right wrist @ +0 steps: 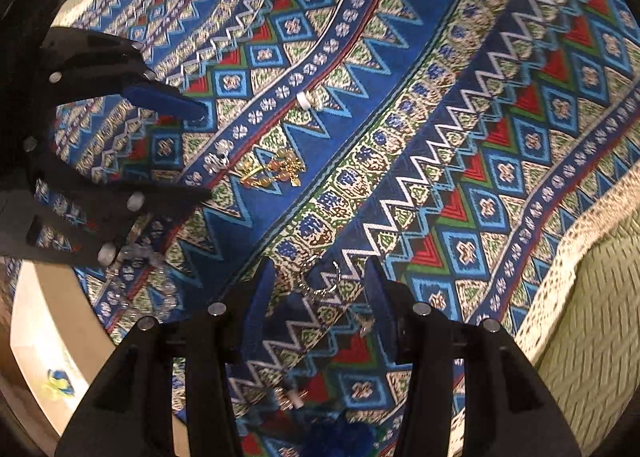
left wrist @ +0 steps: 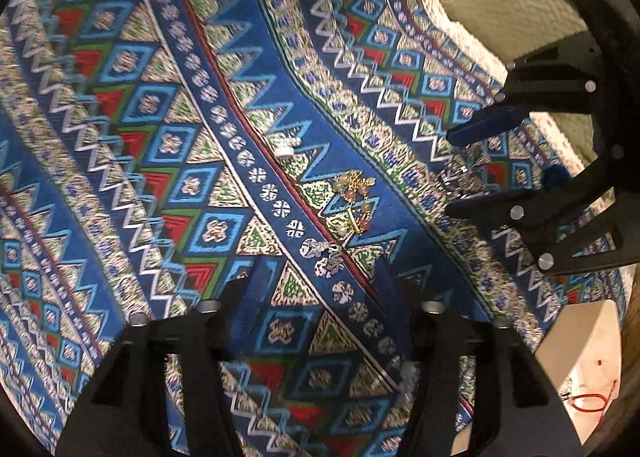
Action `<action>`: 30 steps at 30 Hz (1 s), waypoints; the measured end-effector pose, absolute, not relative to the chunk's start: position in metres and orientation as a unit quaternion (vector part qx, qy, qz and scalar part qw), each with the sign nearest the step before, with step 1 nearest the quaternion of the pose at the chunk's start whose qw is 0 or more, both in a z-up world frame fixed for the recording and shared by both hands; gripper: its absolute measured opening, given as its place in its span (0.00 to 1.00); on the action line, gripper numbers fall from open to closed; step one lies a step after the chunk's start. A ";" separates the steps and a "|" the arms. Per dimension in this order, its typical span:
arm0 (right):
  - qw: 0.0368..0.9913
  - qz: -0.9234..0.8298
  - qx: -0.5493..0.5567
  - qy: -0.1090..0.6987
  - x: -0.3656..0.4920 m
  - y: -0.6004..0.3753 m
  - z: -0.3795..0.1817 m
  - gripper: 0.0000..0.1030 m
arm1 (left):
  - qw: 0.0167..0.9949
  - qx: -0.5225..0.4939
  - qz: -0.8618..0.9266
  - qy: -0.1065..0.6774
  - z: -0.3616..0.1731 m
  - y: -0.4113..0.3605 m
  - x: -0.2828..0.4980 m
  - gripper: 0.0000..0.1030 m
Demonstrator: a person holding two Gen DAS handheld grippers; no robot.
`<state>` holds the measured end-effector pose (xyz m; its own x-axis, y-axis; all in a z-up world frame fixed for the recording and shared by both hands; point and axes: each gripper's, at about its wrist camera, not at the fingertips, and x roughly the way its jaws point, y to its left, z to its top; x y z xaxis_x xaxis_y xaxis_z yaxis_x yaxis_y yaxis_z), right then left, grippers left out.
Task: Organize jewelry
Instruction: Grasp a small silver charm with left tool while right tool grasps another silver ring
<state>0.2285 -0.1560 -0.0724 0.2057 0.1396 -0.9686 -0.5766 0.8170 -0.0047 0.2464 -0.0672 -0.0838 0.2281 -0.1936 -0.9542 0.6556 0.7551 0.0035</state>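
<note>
Jewelry lies on a blue patterned cloth (left wrist: pixel 240 69). A gold beaded bracelet (left wrist: pixel 354 199) lies ahead of my open left gripper (left wrist: pixel 320 297), with a small silver earring (left wrist: pixel 326 251) nearer its fingers. A white ring piece (left wrist: pixel 285 147) lies farther off. My right gripper (left wrist: pixel 452 173) enters from the right, open around a thin silver bracelet (left wrist: pixel 452 177). In the right wrist view that silver bracelet (right wrist: pixel 320 277) lies between the open right gripper's (right wrist: pixel 320 277) pads. The gold bracelet (right wrist: pixel 276 169), white ring (right wrist: pixel 305 99) and left gripper (right wrist: pixel 204 149) also show there.
A cream jewelry box (left wrist: pixel 580 361) with a red string bracelet (left wrist: pixel 592 401) stands at the lower right; it also shows in the right wrist view (right wrist: pixel 48 321). A clear bead bracelet (right wrist: pixel 140 281) lies near the box. A woven cream mat (right wrist: pixel 592 297) borders the cloth.
</note>
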 end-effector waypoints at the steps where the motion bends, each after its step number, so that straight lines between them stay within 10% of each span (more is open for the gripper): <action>1: 0.751 0.236 -0.192 0.586 0.230 -0.156 -0.077 0.46 | 0.752 0.208 -0.284 0.558 -0.088 -0.069 0.248 0.28; 6: 0.751 0.237 -0.195 0.585 0.232 -0.159 -0.080 0.25 | 0.754 0.206 -0.303 0.545 -0.090 -0.071 0.249 0.18; 30: 0.764 0.238 -0.190 0.569 0.161 -0.160 0.001 0.25 | 0.755 0.219 -0.291 0.545 -0.025 -0.047 0.177 0.18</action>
<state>0.1611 -0.1600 0.0012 0.2380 0.1480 -0.9599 -0.5800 0.8144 -0.0183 0.1765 -0.0473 -0.0249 0.2365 -0.2014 -0.9505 0.6789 0.7341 0.0134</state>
